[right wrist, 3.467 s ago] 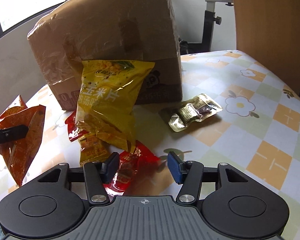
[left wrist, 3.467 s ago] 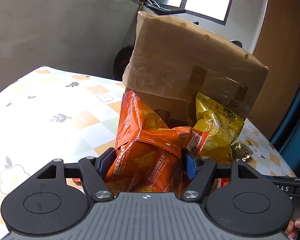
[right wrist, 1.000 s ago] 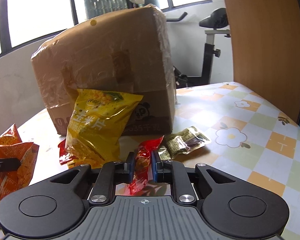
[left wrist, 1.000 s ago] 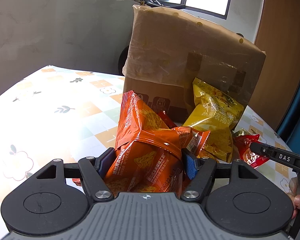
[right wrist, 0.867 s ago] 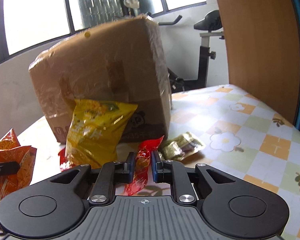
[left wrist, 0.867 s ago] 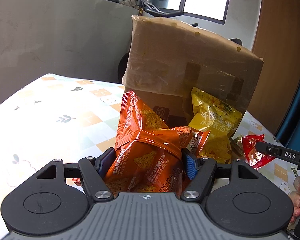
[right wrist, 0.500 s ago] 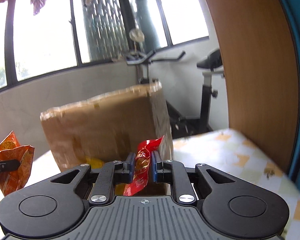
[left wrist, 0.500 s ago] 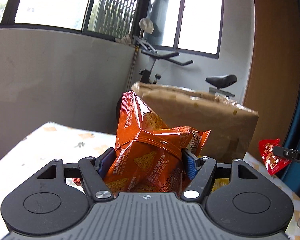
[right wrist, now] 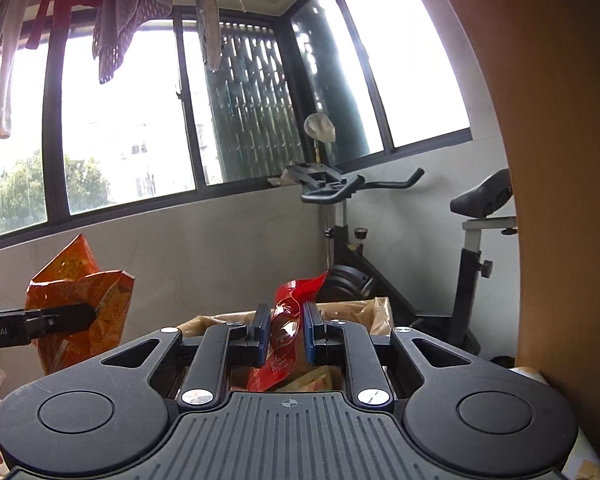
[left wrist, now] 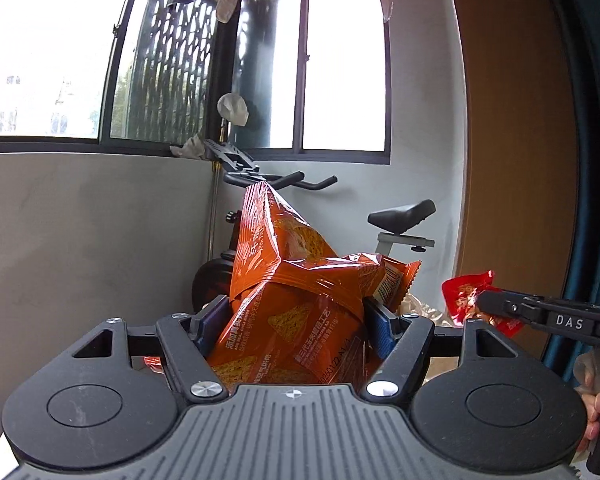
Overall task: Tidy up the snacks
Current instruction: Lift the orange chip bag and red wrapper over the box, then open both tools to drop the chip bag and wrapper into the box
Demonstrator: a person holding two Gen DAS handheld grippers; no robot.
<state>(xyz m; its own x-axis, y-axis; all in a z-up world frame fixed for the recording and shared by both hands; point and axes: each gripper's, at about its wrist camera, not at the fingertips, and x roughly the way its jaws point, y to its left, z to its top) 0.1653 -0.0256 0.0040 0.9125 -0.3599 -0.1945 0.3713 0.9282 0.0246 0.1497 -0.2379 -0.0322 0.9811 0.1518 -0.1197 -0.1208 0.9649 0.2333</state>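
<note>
Left wrist first: my left gripper [left wrist: 288,320] stands about half open, its pads pressed on the puffy orange chip bag [left wrist: 296,292], which sits high in the air in front of the exercise bike [left wrist: 400,216]. At the right edge the right gripper [left wrist: 480,302] pinches the red snack packet [left wrist: 466,292].

Right wrist: those jaws are all but shut on the red packet [right wrist: 286,320], and just below and beyond it I see the open top of the cardboard box [right wrist: 220,318]. I judge this the carry step; next I must bring both snacks over the opening and let go.
</note>
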